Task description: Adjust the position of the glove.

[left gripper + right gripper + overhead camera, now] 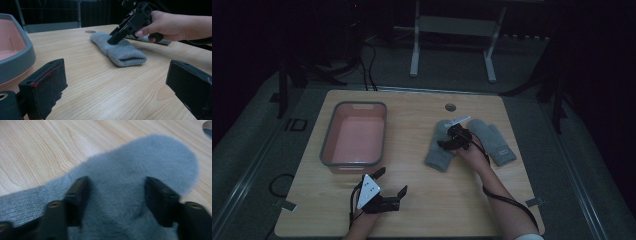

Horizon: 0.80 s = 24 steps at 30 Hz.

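Two grey mittens (441, 145), small unreadable cuff label (502, 152)

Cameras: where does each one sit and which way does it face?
High view: above the person's side, looking forward and down on the table; both forearms, left claw, right claw.
Left gripper view: low by the tub, looking across at the mitten; own open jaws.
Right gripper view: just over the mitten, pointing down; jaws pressing into it.
All three share that mitten.
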Available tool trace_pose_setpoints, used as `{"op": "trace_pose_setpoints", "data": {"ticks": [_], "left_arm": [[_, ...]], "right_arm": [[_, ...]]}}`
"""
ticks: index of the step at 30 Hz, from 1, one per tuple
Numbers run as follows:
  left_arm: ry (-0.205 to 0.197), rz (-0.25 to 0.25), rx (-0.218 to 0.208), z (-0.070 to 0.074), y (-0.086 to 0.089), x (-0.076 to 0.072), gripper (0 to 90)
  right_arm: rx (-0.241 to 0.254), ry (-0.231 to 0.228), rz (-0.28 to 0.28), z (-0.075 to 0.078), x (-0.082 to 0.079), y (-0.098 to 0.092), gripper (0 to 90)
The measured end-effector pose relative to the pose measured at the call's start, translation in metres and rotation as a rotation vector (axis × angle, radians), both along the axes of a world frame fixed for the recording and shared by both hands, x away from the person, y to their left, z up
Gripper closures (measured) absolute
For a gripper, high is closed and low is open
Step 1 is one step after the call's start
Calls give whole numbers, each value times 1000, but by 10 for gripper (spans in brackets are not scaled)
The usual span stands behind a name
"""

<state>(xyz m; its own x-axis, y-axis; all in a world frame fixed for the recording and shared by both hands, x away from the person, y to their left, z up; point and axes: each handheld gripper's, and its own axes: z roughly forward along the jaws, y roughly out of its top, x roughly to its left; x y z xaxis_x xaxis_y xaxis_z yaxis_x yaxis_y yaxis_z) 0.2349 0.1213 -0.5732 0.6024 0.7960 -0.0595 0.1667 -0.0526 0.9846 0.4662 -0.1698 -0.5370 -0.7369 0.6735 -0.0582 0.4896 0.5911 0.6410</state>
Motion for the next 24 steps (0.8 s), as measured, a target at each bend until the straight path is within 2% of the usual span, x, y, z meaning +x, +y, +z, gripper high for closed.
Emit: {"op": "trace_pose_setpoints", "data": {"ticks": [3,5,6,8,13,16,17,18,19,22,24], "left_arm": [[-5,-1,6,0,0,0,43],[-6,-2,8,0,-1,0,43],[-5,-2,7,0,-1,0,43],[-4,-1,4,0,0,0,43],[-1,1,-1,0,0,0,43],[-1,1,-2,0,0,0,43],[-3,2,2,0,0,0,43],[-4,2,2,0,0,0,43],[-4,2,3,0,0,0,43],[-4,2,3,0,0,0,43],[-3,1,1,0,0,0,43]], "right_arm": [[-5,5,3,-2,0,1,535],[-4,9,10,-3,0,2,664],[-9,-3,22,-3,-1,2,724],[-9,-2,25,-1,-3,3,785],[28,17,68,9,-9,3,822],[42,14,95,14,-15,3,824],[51,10,115,18,-18,4,825],[79,16,168,26,-27,5,825],[94,20,191,30,-31,6,825],[119,19,254,42,-44,10,824],[119,20,274,48,-51,12,824]]}}
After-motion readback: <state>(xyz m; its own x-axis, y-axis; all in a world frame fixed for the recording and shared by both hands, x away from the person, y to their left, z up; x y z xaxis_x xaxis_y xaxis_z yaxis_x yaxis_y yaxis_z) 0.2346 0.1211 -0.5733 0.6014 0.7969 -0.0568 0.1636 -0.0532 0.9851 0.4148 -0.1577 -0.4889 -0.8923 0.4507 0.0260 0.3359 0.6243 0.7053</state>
